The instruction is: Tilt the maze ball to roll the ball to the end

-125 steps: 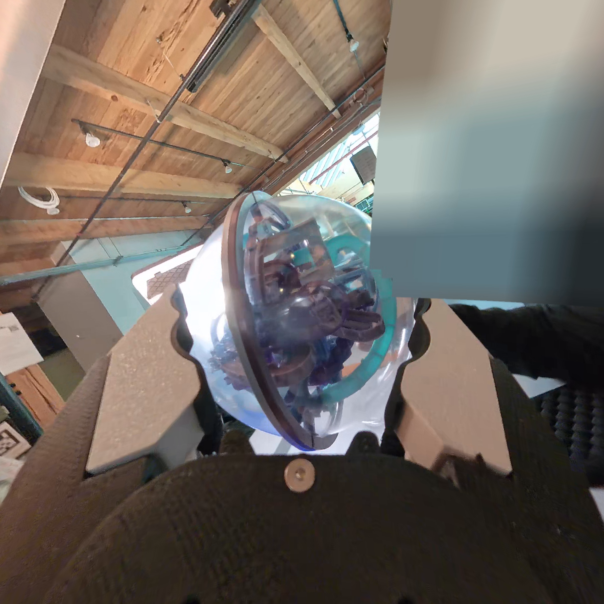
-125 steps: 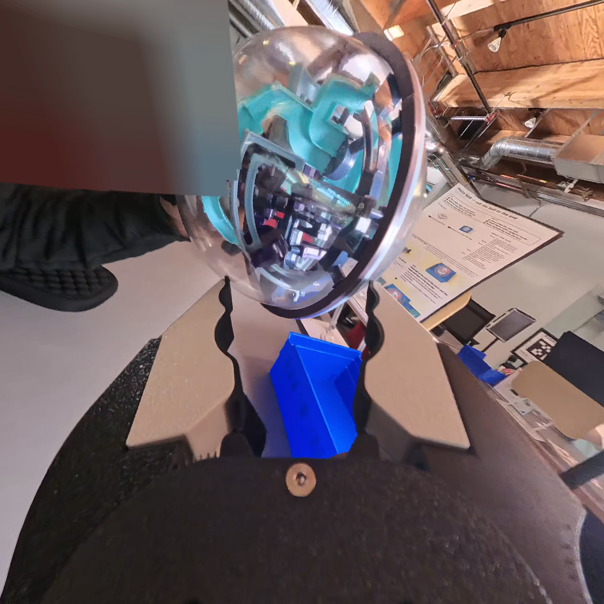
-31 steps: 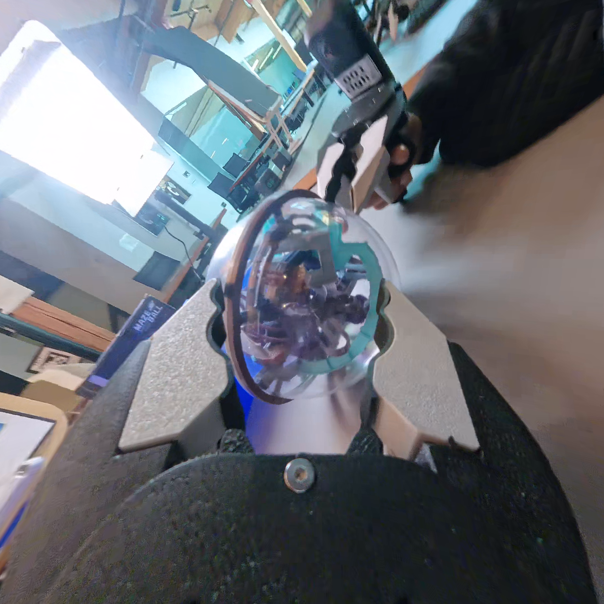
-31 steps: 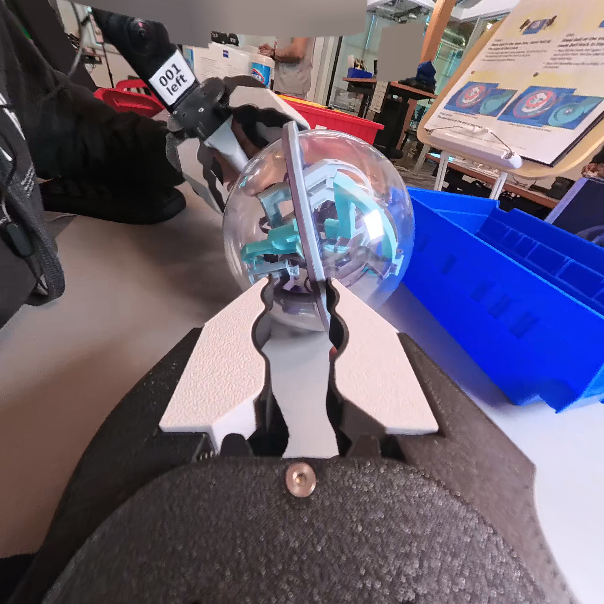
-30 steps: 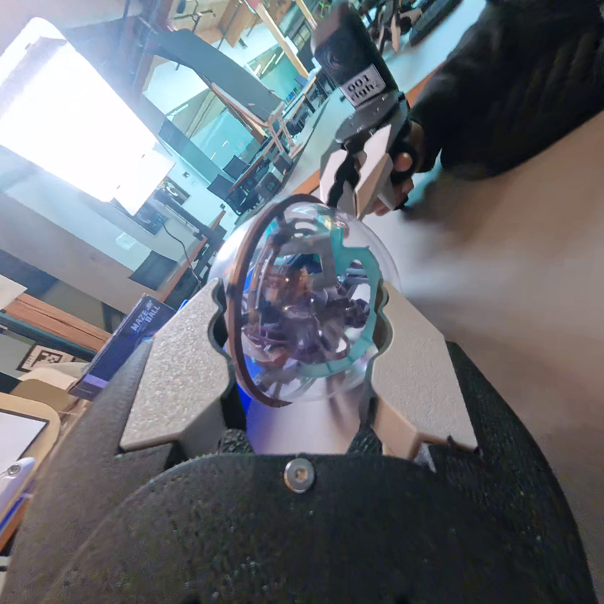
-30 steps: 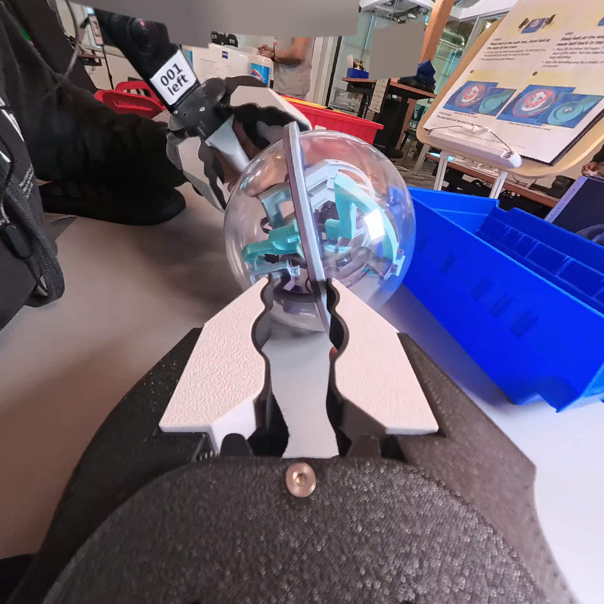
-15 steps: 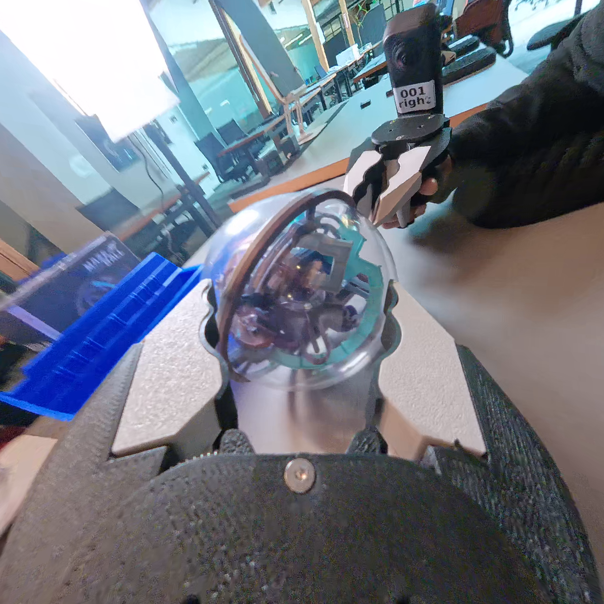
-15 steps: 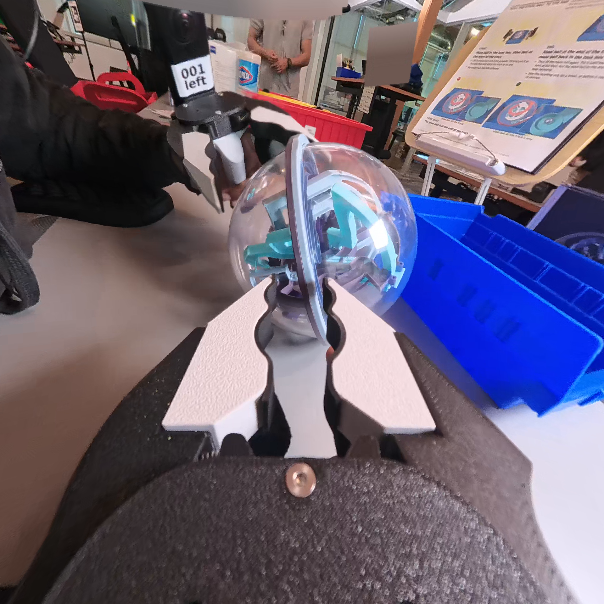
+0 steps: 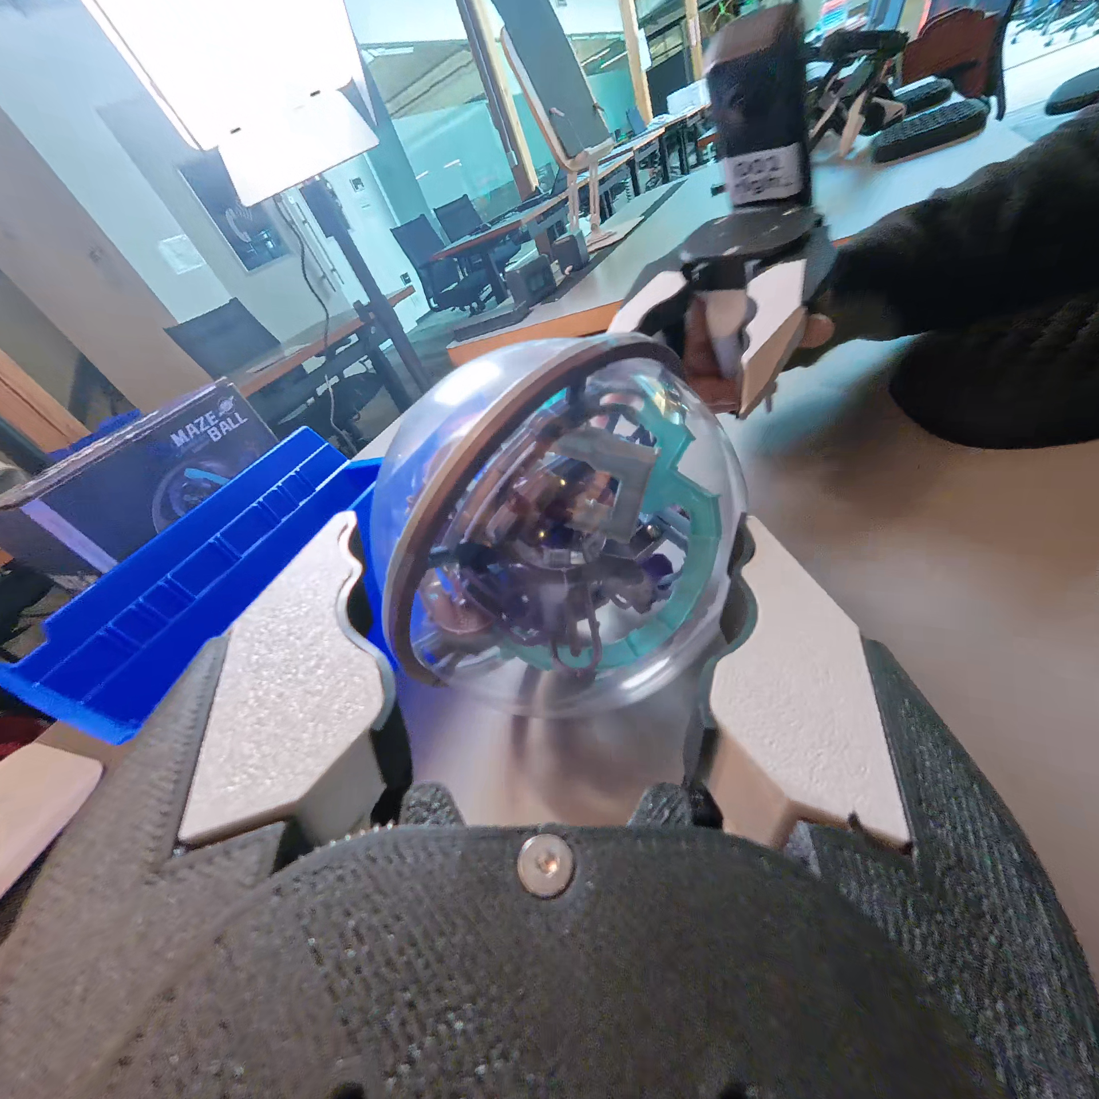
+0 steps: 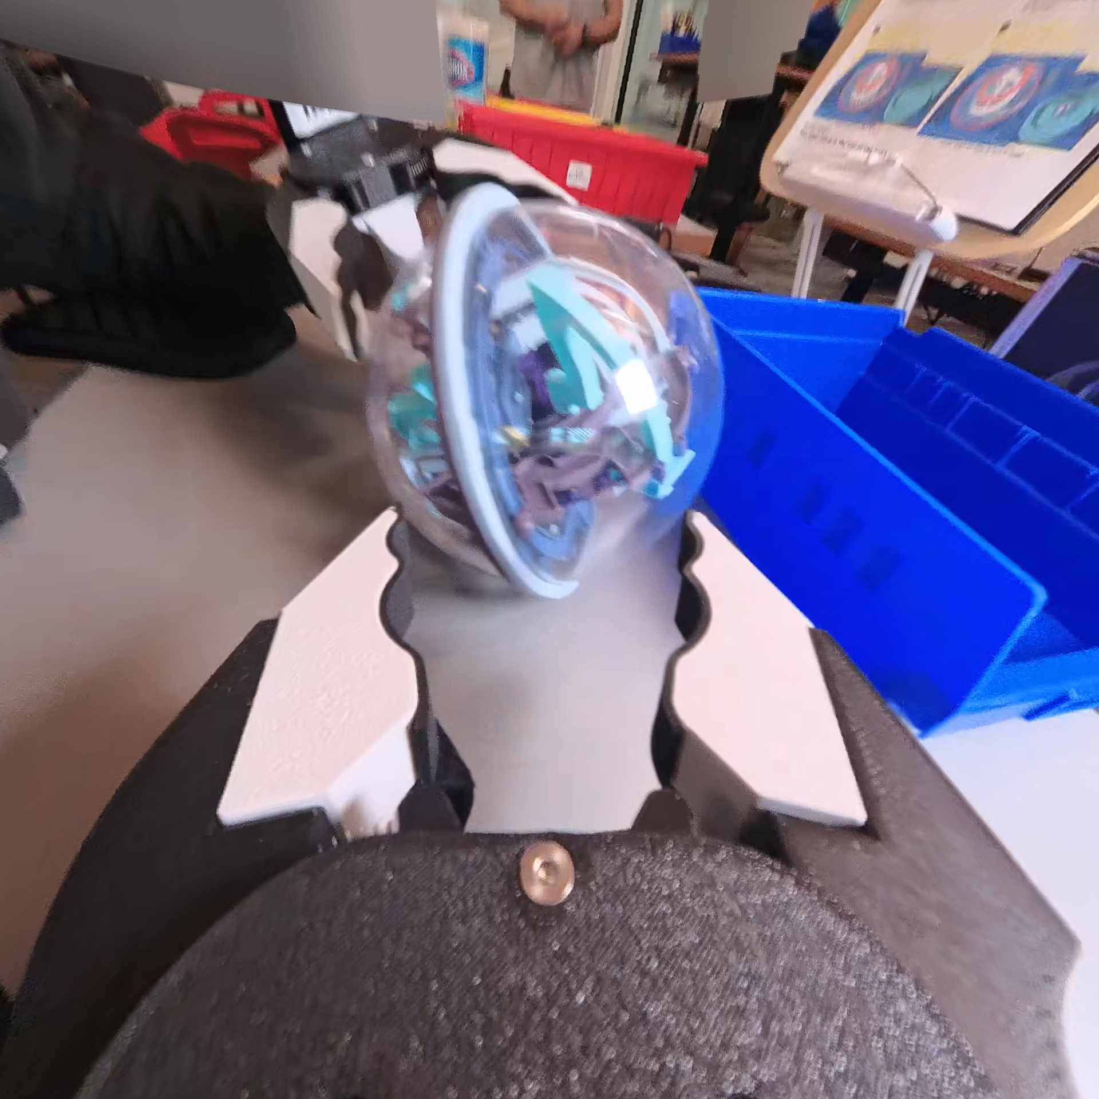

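Open office behind glass partitions (image 9: 452, 137): long desks (image 9: 333, 351), black chairs (image 9: 220, 339), bright light panel (image 9: 238, 77) overhead. Pale tabletop (image 10: 148, 535). Red bins (image 10: 571, 148), instruction board on stand (image 10: 928, 107), standing person (image 10: 559, 41) beyond.

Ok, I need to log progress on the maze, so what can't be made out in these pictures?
- The little ball inside the maze ball: not findable in either wrist view; tracks, glare and blur hide it.
- Left tool, right wrist view: mostly behind the maze ball, smeared.
- Right tool, left wrist view: motion-blurred outline.
- Whether the maze ball touches the table: blurred beneath, both views.
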Demonstrator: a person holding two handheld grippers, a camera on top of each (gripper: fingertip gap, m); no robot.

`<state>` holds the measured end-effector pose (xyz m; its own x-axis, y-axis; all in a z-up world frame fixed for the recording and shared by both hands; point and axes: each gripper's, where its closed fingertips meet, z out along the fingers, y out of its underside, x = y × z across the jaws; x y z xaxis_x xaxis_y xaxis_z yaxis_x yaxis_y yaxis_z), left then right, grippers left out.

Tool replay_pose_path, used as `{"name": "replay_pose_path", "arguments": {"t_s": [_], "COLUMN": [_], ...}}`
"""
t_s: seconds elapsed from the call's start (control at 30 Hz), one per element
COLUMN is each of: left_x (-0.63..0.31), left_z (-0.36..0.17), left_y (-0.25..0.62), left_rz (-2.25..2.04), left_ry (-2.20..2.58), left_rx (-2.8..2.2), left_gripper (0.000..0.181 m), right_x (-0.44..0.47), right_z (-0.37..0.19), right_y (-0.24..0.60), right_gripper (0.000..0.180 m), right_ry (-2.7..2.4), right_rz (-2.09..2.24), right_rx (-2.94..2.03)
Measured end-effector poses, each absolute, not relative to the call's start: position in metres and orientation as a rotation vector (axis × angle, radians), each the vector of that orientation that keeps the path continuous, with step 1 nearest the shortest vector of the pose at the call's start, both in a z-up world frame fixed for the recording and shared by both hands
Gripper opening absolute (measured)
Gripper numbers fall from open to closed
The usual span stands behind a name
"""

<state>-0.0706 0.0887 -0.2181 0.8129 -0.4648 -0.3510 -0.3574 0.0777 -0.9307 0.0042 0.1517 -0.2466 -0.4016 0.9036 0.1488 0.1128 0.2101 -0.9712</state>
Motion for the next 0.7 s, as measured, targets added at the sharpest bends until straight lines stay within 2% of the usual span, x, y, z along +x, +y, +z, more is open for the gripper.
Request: {"name": "replay_pose_path", "arguments": {"t_s": [0.13,0.33,0.7], "left_x": [-0.068,-0.067,-0.078], "left_z": [-0.222,-0.235,-0.248], "left_y": [0.102,0.117,0.117], "left_rz": [-0.192,-0.211,-0.473], "left_ry": [0.692,0.683,0.512], "left_rx": [-1.58,-1.624,-1.713], "left_gripper": [0.146,0.147,0.147], "right_x": [-0.018,-0.032,-0.033], "right_z": [-0.262,-0.269,-0.243], "right_y": [0.172,0.152,0.149], "right_gripper": [0.106,0.105,0.104], "right_ry": [-1.813,-1.89,-1.76], "right_rz": [1.251,1.325,1.442], "right_rx": [-0.95,-0.919,-1.01]}}
